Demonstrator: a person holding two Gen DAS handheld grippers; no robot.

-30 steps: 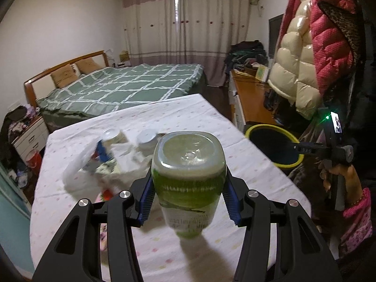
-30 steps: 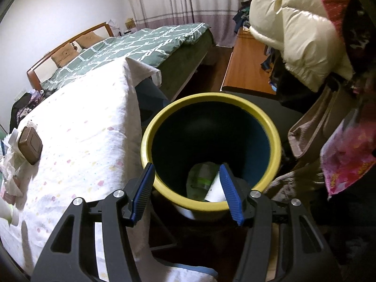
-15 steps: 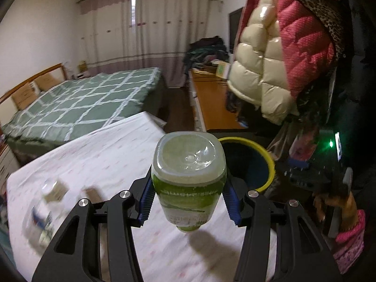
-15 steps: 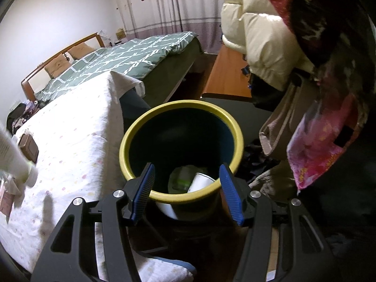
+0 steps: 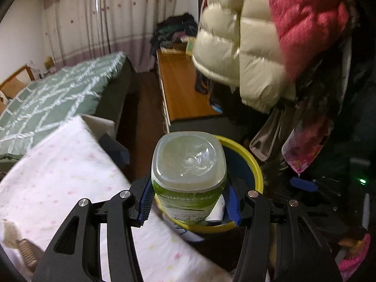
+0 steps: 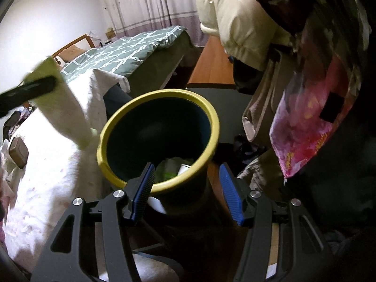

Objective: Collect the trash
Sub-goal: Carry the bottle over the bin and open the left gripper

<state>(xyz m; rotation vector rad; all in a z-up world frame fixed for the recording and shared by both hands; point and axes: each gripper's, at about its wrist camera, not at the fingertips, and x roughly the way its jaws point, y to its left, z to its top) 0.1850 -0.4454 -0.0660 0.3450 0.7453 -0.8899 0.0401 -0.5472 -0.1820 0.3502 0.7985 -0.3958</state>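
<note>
Plastic bottle (image 5: 189,176), green label, clear squarish base facing my camera, is clamped between my left gripper's (image 5: 189,202) blue pads, tilted, at the near rim of the yellow-rimmed dark bin (image 6: 159,138). Bin stands beside the bench (image 5: 58,176); holds white and green scraps.

Bottle (image 5: 189,176) cap end hidden; bin (image 5: 255,168) rim partly behind it

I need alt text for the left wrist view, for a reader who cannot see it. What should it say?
The left gripper holds a green-labelled plastic bottle, base toward the camera, in front of a yellow-rimmed trash bin. A table with a white dotted cloth lies left, a green bed behind, and puffy jackets hang at right.
</note>
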